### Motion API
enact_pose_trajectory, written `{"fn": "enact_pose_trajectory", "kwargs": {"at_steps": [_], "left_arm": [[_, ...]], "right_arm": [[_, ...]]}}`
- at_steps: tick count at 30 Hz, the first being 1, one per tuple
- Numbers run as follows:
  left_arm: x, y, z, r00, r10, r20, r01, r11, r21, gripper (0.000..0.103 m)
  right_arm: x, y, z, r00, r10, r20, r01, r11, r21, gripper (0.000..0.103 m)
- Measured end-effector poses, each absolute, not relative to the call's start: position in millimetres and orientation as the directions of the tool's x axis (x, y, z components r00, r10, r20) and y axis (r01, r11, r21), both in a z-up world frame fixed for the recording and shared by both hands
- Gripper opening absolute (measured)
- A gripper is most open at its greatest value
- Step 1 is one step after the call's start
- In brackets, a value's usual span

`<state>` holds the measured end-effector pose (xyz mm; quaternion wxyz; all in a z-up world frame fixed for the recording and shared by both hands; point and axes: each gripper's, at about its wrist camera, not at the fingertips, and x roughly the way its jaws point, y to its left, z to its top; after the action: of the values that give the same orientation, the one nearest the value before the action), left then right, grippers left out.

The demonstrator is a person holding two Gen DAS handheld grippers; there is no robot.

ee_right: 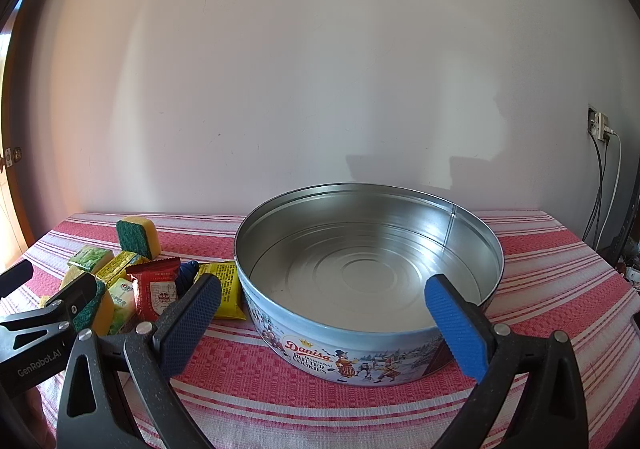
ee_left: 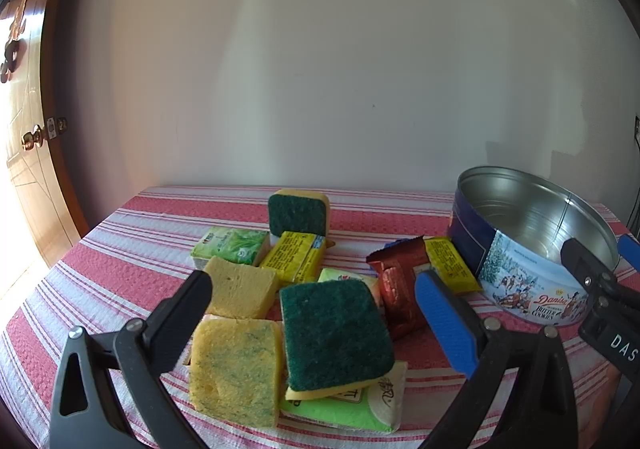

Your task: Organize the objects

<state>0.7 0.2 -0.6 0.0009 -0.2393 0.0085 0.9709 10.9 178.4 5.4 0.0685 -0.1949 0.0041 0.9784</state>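
Observation:
A round, empty Danisa cookie tin [ee_right: 368, 273] stands on the striped cloth; it also shows at the right in the left wrist view [ee_left: 532, 233]. A pile of sponges and packets lies left of it: a green-topped sponge [ee_left: 336, 333], a yellow sponge [ee_left: 236, 369], a red packet [ee_left: 400, 289], yellow packets [ee_left: 296, 261] and green tissue packs [ee_left: 232, 245]. My left gripper [ee_left: 316, 309] is open and empty, its fingers either side of the green-topped sponge. My right gripper [ee_right: 324, 313] is open and empty, in front of the tin.
The red and white striped tablecloth [ee_right: 248, 381] covers the table, which ends at a white wall. A wooden door [ee_left: 24, 153] is at the far left. A wall socket with cables [ee_right: 600, 129] is at the right.

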Motion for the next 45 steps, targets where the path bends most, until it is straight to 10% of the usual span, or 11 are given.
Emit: {"fn": "enact_pose_trajectory", "kwargs": {"at_steps": [21,31,45], "left_arm": [[-4,-14,5,-0.886,-0.071,-0.459,0.024,-0.994,0.107,0.103],[-18,-88,9,-0.877,-0.119,-0.465,0.076,-0.991,0.11,0.103],[-24,-143,3,-0.834,-0.133,-0.535,0.187,-0.981,-0.048,0.103]], "right_arm": [[10,179,5,-0.915,0.111,-0.389,-0.119,-0.993,-0.005,0.103],[4,143,3,-0.864,-0.155,-0.479,0.123,-0.988,0.097,0.102],[-33,30,-16,-0.708,-0.348,-0.614,0.346,-0.93,0.128,0.078]]}}
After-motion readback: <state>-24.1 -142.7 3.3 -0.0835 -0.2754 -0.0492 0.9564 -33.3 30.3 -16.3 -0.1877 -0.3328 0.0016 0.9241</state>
